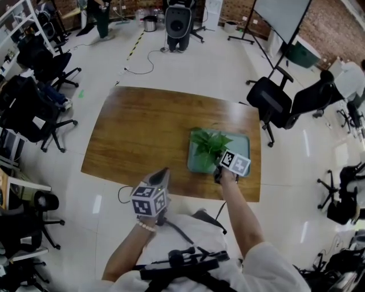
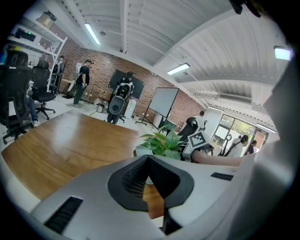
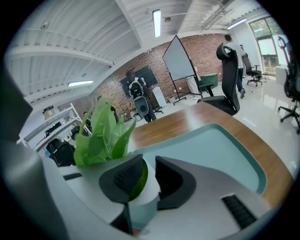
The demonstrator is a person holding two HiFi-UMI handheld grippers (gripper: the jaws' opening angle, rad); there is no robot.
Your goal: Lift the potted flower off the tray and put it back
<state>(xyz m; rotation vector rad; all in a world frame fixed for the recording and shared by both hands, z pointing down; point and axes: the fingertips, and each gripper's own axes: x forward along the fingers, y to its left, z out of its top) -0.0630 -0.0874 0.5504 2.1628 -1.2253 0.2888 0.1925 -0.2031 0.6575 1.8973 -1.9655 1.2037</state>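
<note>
The potted flower (image 1: 208, 144), green leaves in a white pot (image 3: 146, 190), stands on the teal tray (image 1: 242, 140) on the right part of the wooden table (image 1: 142, 125). My right gripper (image 3: 149, 157) reaches it from the near side. The pot's rim sits between its jaws, one pad inside the rim by the leaves (image 3: 101, 133), the other outside; the pads do not seem to press, so I read it as open. My left gripper (image 1: 165, 171) hovers at the table's front edge, left of the tray, its tips (image 2: 149, 158) meeting with nothing between them. The plant (image 2: 161, 140) also shows in the left gripper view.
Most of the tray floor (image 3: 220, 145) to the pot's right is bare. Black office chairs (image 1: 274, 102) stand off the table's far right corner, more chairs (image 1: 34, 114) at the left. A whiteboard (image 1: 279, 17) and people stand far back.
</note>
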